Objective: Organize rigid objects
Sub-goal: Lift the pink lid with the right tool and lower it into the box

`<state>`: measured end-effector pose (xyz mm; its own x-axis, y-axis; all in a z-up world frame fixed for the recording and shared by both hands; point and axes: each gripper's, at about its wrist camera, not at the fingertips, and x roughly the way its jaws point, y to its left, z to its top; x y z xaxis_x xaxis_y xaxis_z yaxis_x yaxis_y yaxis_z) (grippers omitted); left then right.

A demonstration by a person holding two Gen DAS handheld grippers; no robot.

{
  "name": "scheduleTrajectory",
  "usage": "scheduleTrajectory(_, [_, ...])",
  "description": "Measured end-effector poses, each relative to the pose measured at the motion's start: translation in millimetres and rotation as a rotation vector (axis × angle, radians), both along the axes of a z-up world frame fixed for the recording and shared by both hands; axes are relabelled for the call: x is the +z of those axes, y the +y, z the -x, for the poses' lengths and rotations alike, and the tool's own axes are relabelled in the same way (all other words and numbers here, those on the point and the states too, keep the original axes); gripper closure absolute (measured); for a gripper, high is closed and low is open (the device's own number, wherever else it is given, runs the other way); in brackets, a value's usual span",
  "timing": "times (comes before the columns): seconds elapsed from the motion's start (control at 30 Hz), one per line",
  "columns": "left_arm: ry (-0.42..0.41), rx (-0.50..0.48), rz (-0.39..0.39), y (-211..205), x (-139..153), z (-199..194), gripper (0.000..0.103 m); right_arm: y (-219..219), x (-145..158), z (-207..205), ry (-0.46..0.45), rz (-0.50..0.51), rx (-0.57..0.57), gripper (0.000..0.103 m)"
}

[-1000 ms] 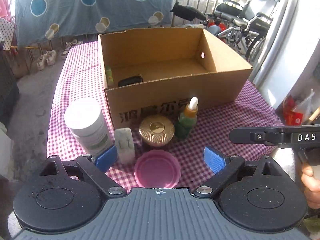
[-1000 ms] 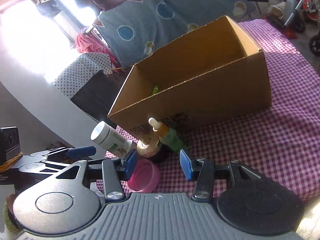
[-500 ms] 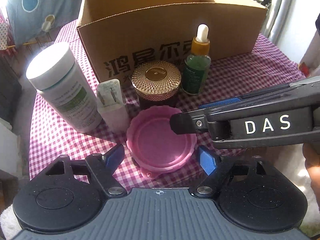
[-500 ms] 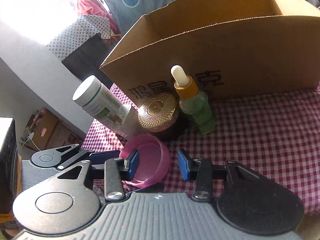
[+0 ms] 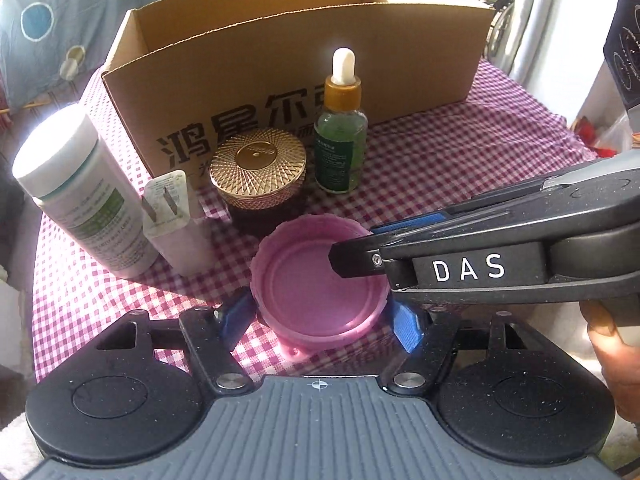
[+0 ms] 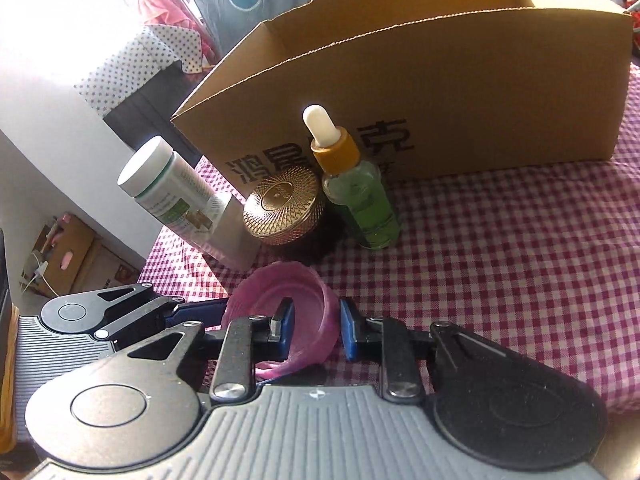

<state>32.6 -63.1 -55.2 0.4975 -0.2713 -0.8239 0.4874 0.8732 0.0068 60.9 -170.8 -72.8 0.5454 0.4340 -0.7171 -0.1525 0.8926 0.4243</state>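
A pink lid (image 5: 316, 280) lies open side up on the checked tablecloth (image 5: 460, 152), near the front edge. My left gripper (image 5: 320, 318) straddles it: both blue pads touch opposite sides of its rim, and the jaws are still closing. My right gripper (image 6: 316, 328) reaches in from the right. One of its pads is inside the pink lid (image 6: 280, 304) and the other outside, with the wall between them. Its jaws are closing too, and a gap still shows at the inner pad. The cardboard box (image 5: 280, 60) stands open behind.
Between the lid and the box stand a white bottle (image 5: 80, 192), a white plug adapter (image 5: 172, 220), a gold-lidded jar (image 5: 258, 168) and a green dropper bottle (image 5: 340, 140). A hand (image 5: 612, 340) holds the right gripper at the right. The cloth's left edge drops off beside the bottle.
Both grippers came down and closed in on the pink lid. The left jaws narrowed to its rim. The right gripper slid over the lid's right wall and its jaws narrowed.
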Motion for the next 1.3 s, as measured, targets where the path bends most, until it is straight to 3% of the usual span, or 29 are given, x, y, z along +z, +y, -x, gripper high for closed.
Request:
scheduleTrajectory(0.3, [0.020,0.027,0.009,-2,1,-5,0.031,-8,1,6,-0.017,-0.027,-0.006,0.077])
scheduleTrajectory(0.9, [-0.057,0.022,0.006,-3,26,22,0.031,-20,26,39,-0.072,-0.041,-0.022,0.076])
scheduleTrajectory(1.07, [-0.111,0.023,0.015,1,46,36,0.031,-20,50,56,-0.129,-0.050,-0.026,0.076])
scheduleTrajectory(1.3, [-0.270,-0.007,0.025,2,103,45,0.031,-20,113,73,-0.322,-0.022,-0.025,0.076])
